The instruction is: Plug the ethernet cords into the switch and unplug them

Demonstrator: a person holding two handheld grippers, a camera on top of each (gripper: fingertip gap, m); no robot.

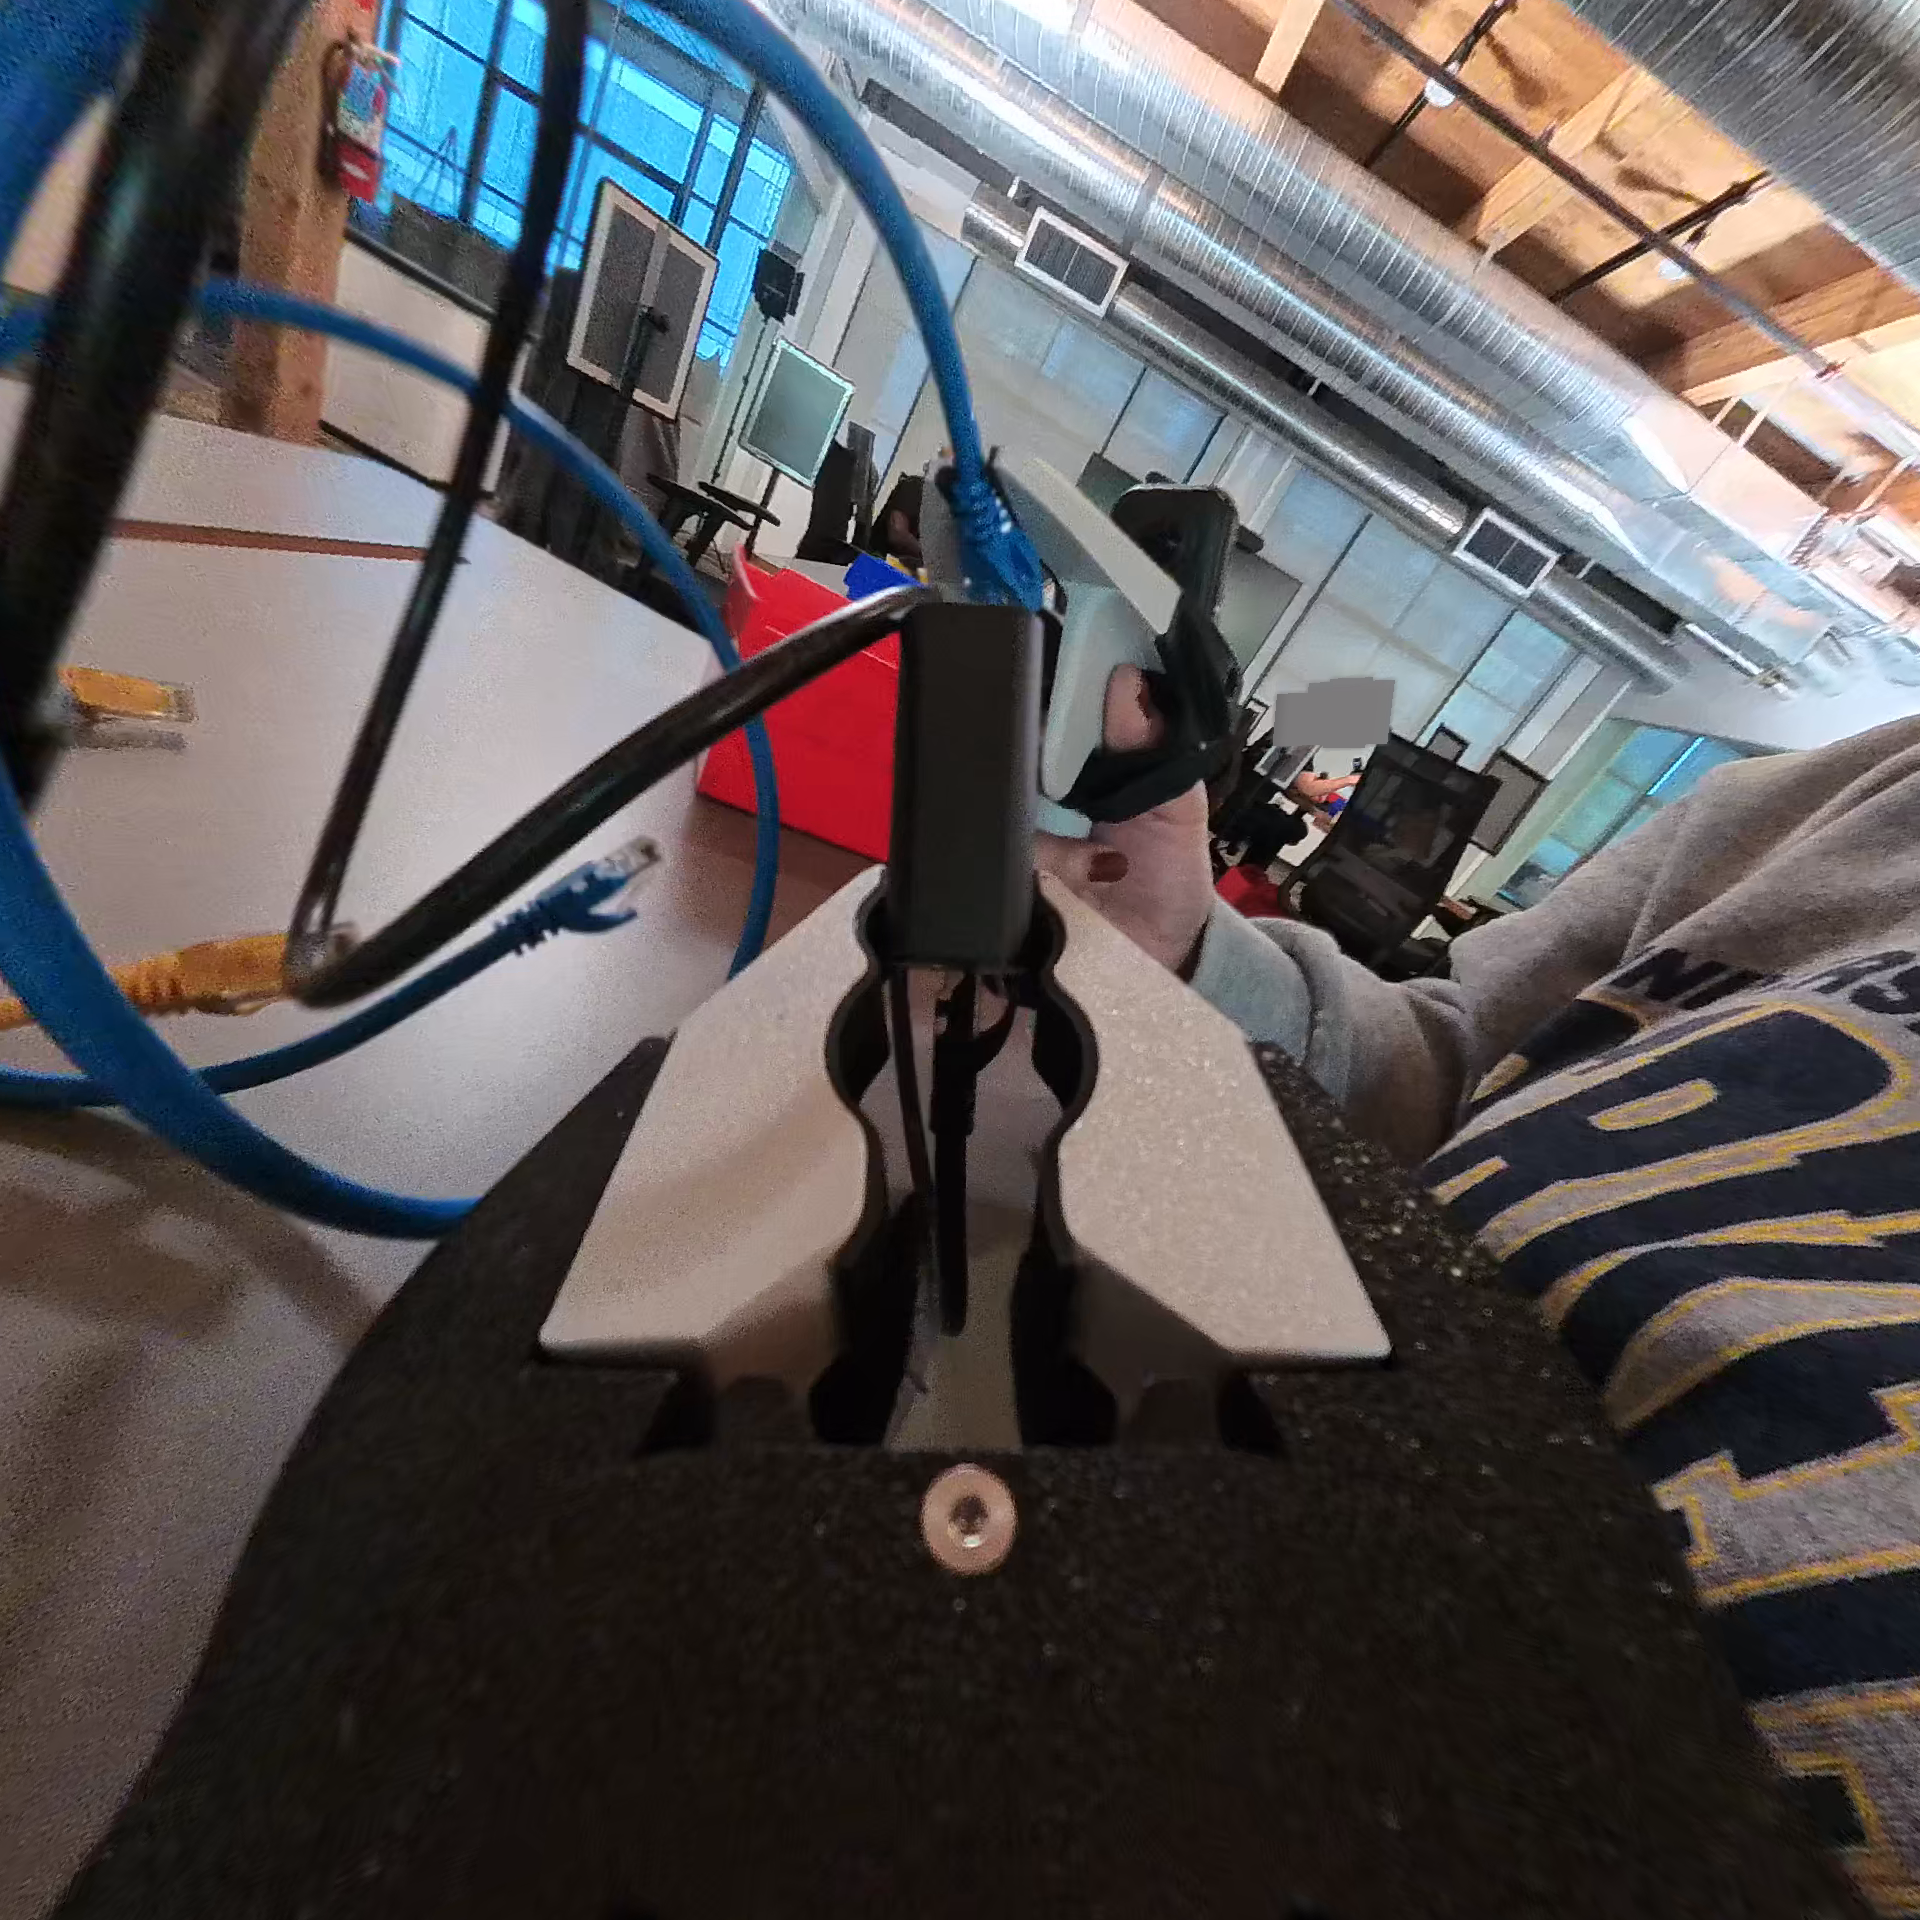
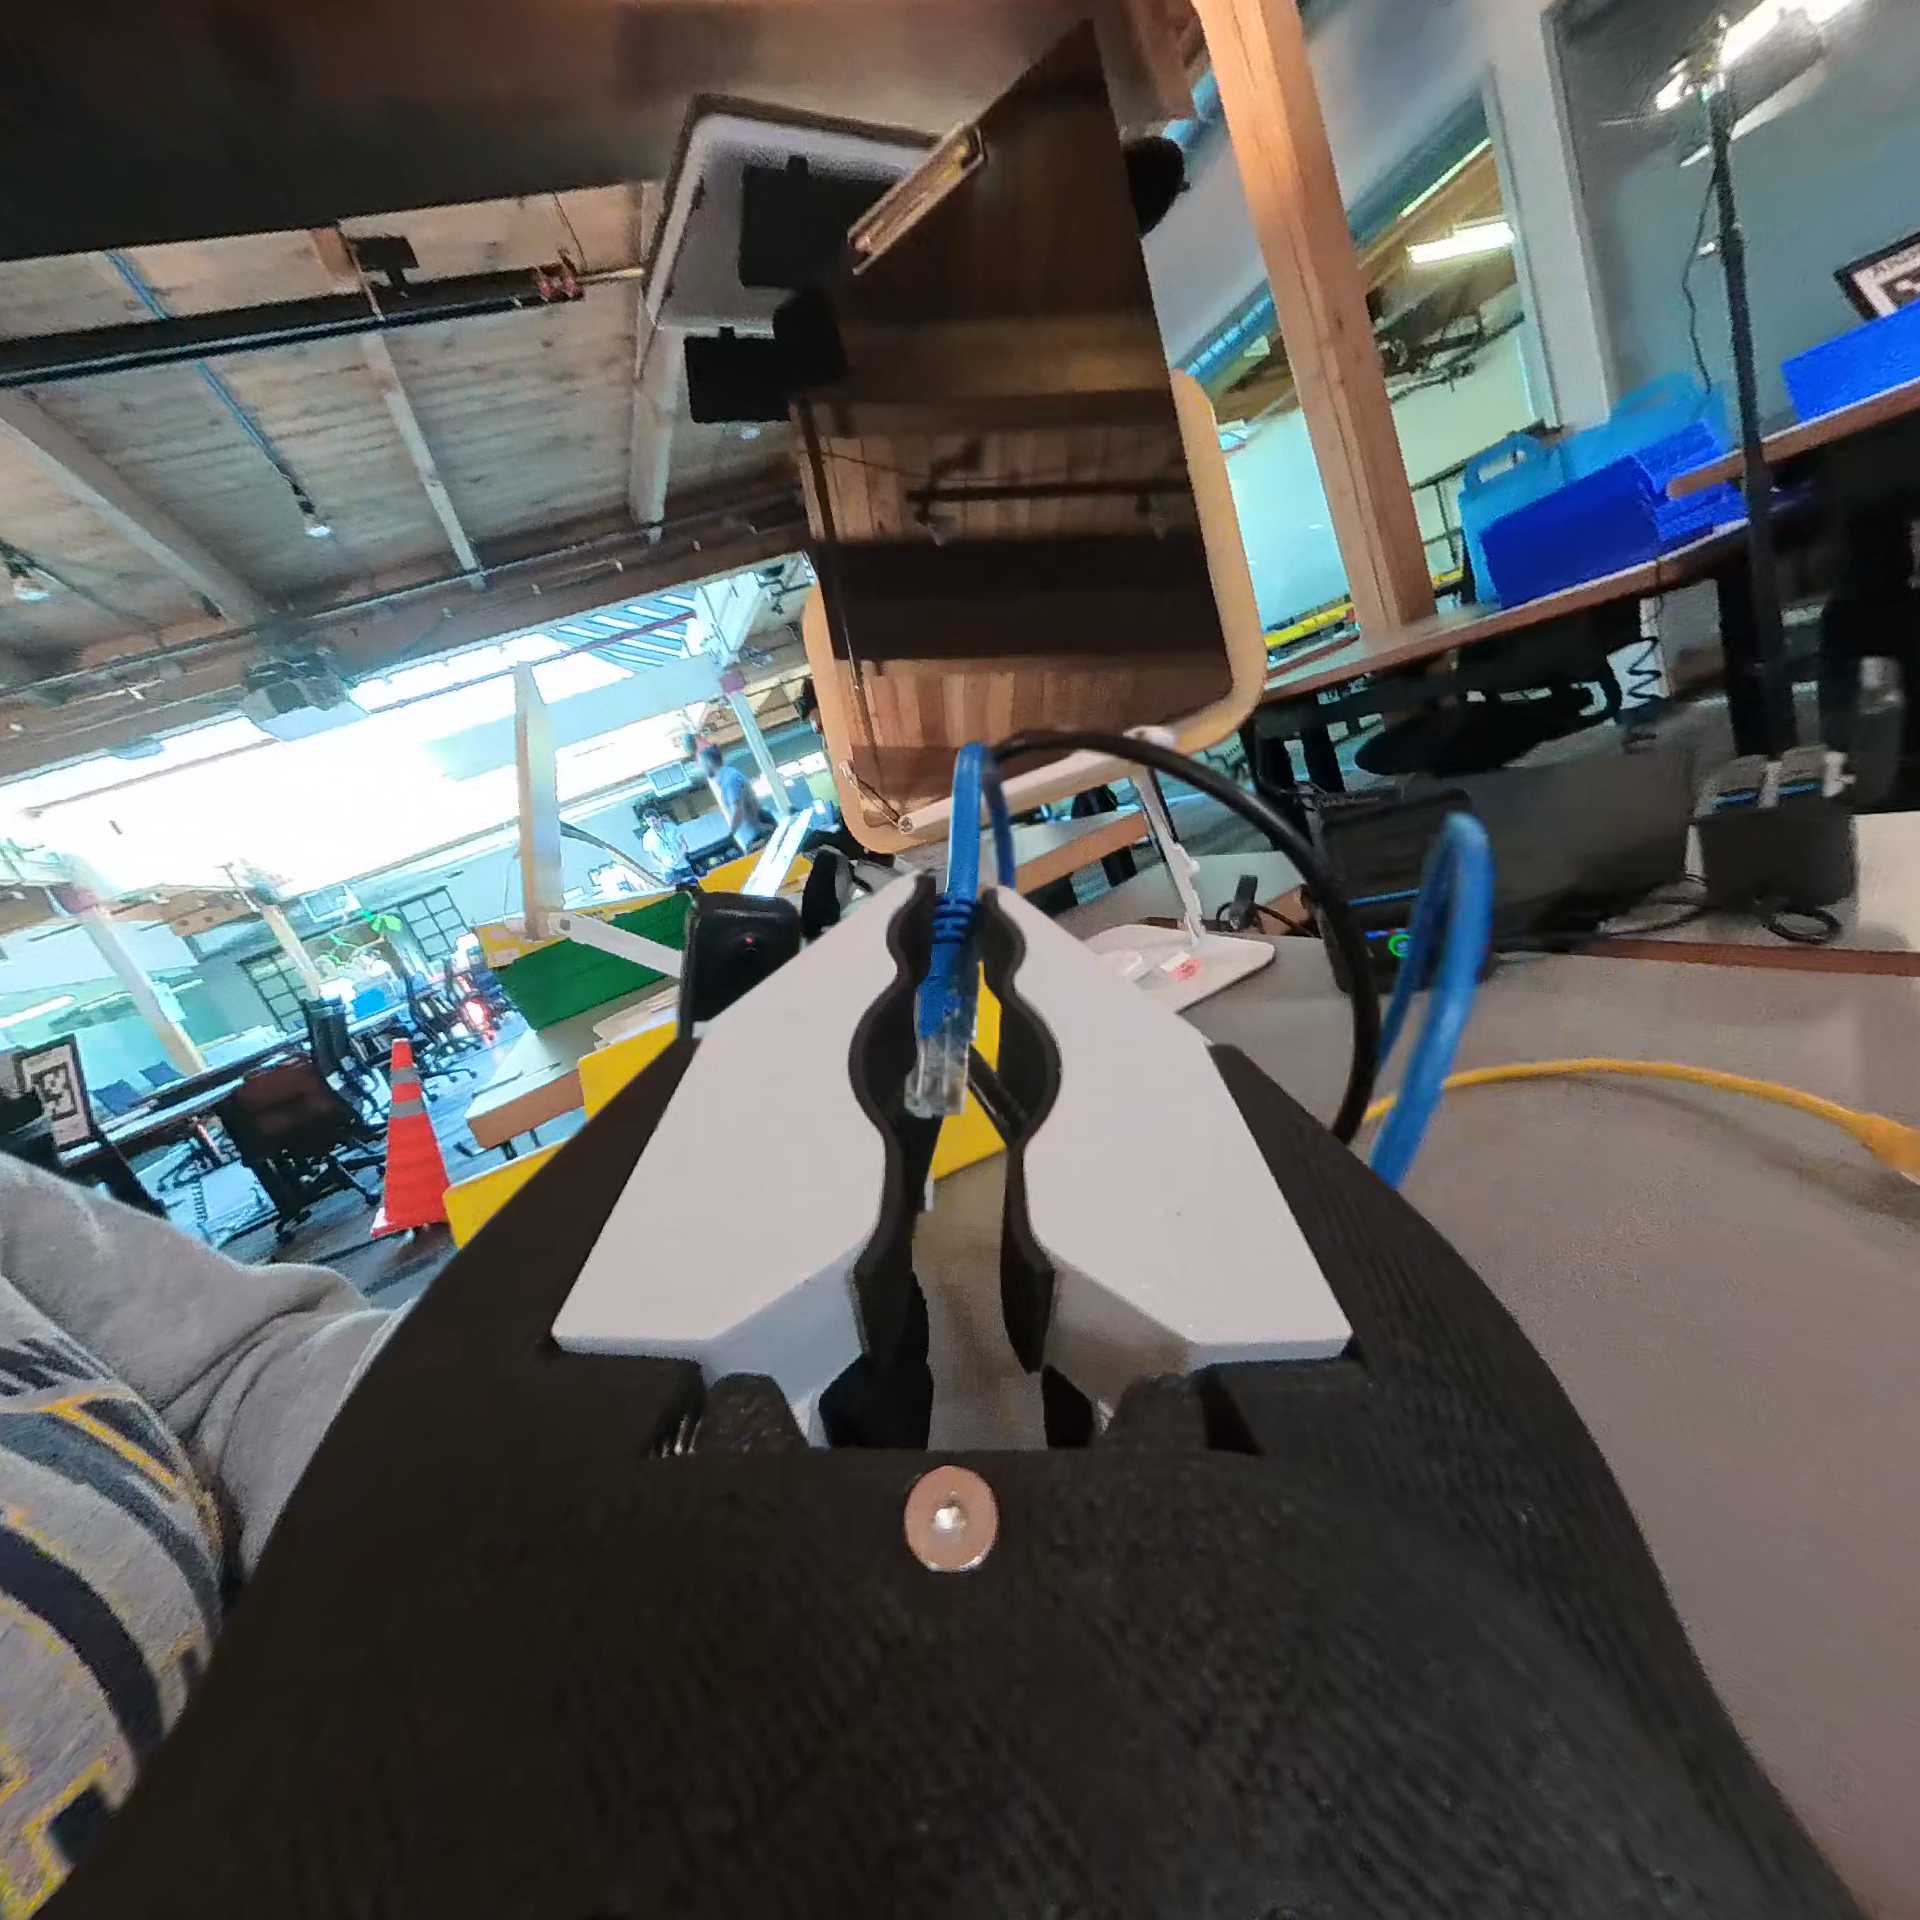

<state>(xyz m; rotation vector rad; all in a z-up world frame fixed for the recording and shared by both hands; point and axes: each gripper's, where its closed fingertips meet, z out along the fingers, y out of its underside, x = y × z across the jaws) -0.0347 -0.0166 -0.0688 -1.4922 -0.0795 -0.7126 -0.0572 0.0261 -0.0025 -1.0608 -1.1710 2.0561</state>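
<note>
My grey sweatshirt carries big navy block letters edged in yellow across the chest, with a smaller arched line of navy lettering above them; only parts show in the left wrist view. A corner of that print also shows in the right wrist view. A label sits on the red fire extinguisher fixed to the wooden post, too small to read. Two black-and-white square marker tags show in the right wrist view, one on a board at far left, one in a dark frame at far right.
</note>
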